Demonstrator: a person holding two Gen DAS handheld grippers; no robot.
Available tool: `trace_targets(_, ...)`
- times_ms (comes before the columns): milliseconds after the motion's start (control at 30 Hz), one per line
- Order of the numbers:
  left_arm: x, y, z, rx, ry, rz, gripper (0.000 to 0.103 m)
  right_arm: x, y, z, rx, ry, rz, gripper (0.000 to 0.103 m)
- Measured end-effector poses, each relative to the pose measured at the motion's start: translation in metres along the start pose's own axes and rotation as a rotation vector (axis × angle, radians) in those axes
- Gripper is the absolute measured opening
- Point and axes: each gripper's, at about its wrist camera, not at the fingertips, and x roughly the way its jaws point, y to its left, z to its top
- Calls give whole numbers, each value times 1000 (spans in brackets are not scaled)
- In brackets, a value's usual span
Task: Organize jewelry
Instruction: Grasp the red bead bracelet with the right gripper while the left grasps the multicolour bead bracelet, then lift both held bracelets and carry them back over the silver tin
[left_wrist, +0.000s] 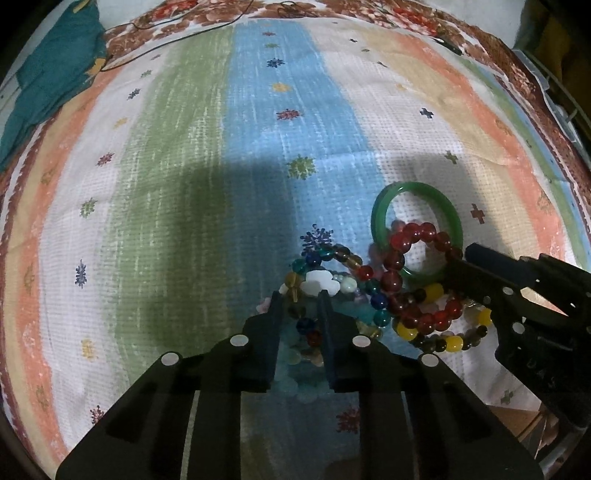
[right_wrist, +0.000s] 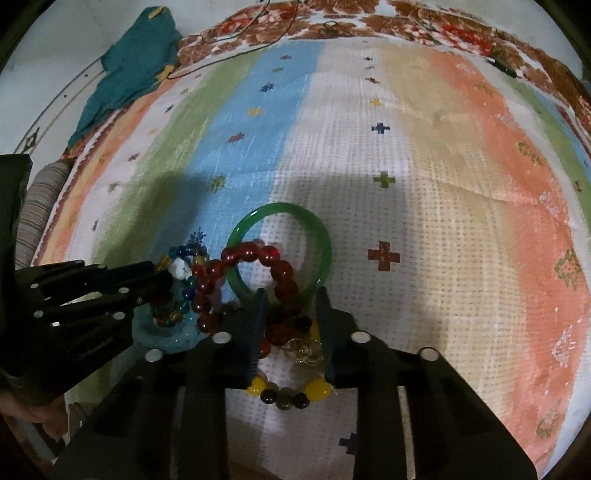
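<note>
A pile of jewelry lies on a striped cloth. A green bangle (left_wrist: 415, 229) (right_wrist: 280, 247) lies flat, with a red bead bracelet (left_wrist: 402, 266) (right_wrist: 258, 273) draped over it. A yellow and dark bead bracelet (left_wrist: 450, 332) (right_wrist: 291, 391) and a multicoloured bead bracelet (left_wrist: 332, 273) (right_wrist: 181, 288) with a white charm (left_wrist: 319, 282) lie beside it. My left gripper (left_wrist: 299, 299) is open, its fingers astride the multicoloured beads. My right gripper (right_wrist: 291, 295) is open, its fingers astride the red and yellow beads; it also shows in the left wrist view (left_wrist: 461, 262).
The striped cloth (left_wrist: 258, 129) (right_wrist: 424, 166) covers a bed with a floral brown border. A teal cloth (left_wrist: 48, 74) (right_wrist: 129, 62) lies at the far left corner. A thin dark cord (left_wrist: 166, 40) runs along the far edge.
</note>
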Motion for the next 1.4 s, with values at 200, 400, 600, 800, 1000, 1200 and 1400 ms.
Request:
trace_targets(200, 0, -1, 1, 3, -12, 2, 9, 1, 1, -2, -16, -5, -16, 15)
trace_targets(400, -4, -2, 0, 12, -19, 27, 9, -1, 3, -2, -25, -21, -33, 14)
trace_targets(600, -20, 1, 2, -11, -50, 5, 9, -12, 3, -2, -24, -45, -37, 14)
trace_targets(800, -38, -4, 0, -7, -91, 14, 9, -24, 8, -7, -30, -68, -61, 14)
trace_targets(1000, -60, -11, -4, 25, -164, 20, 9, -49, 11, -13, -19, -124, -77, 14)
trace_targets(1200, -68, -17, -7, 36, -182, 34, 9, -67, 15, -20, -28, -175, -103, 14)
trace_targets(1400, -84, -24, -13, 54, -230, 31, 9, -76, 18, -26, -42, -190, -123, 14)
